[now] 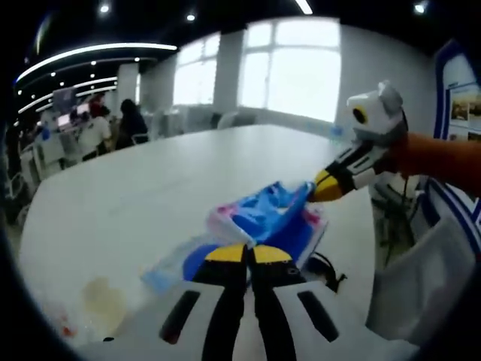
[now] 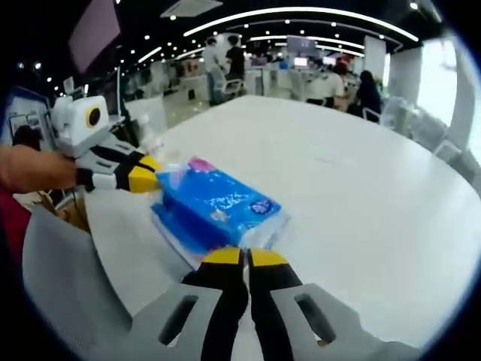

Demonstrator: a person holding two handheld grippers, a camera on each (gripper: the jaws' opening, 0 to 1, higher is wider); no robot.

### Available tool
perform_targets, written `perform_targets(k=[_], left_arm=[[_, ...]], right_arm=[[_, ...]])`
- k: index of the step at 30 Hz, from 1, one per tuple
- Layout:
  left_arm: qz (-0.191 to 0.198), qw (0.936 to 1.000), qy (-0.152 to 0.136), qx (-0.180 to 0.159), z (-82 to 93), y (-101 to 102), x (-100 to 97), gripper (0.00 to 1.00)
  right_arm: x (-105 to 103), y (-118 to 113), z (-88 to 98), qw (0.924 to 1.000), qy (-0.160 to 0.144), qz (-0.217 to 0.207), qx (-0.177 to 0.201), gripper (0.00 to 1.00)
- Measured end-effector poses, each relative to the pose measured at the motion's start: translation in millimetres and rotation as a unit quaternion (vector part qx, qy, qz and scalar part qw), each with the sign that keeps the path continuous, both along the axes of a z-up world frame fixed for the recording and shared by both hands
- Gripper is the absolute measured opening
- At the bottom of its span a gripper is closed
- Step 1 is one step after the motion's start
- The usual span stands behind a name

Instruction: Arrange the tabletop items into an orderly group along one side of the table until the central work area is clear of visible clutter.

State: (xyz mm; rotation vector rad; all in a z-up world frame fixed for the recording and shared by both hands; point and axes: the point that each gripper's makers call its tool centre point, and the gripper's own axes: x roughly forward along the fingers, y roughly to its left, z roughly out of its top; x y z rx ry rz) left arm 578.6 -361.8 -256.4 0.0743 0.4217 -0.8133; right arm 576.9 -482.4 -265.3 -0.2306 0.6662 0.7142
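Broad white table [image 2: 361,195], smooth matte top, rounded edge. On it near the edge lay a blue tissue pack [image 2: 216,207], soft crinkly plastic w/ pink ends, oblong; long axis ran from left gripper [image 2: 150,179] to right gripper [image 2: 245,257]. Each gripper's yellow-tipped jaws were closed together, pinching one end of the pack. Black cable [image 1: 325,271] lay just beside the pack.
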Motion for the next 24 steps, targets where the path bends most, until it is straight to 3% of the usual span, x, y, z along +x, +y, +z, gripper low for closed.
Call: perform_targets(k=[24], left_arm=[[-0.004,0.9998,0.013,-0.013,-12.6,-81,34.0,0.00]], right_arm=[[35,-81,4.4,0.9982,-0.018,-0.041,-0.040,0.02]])
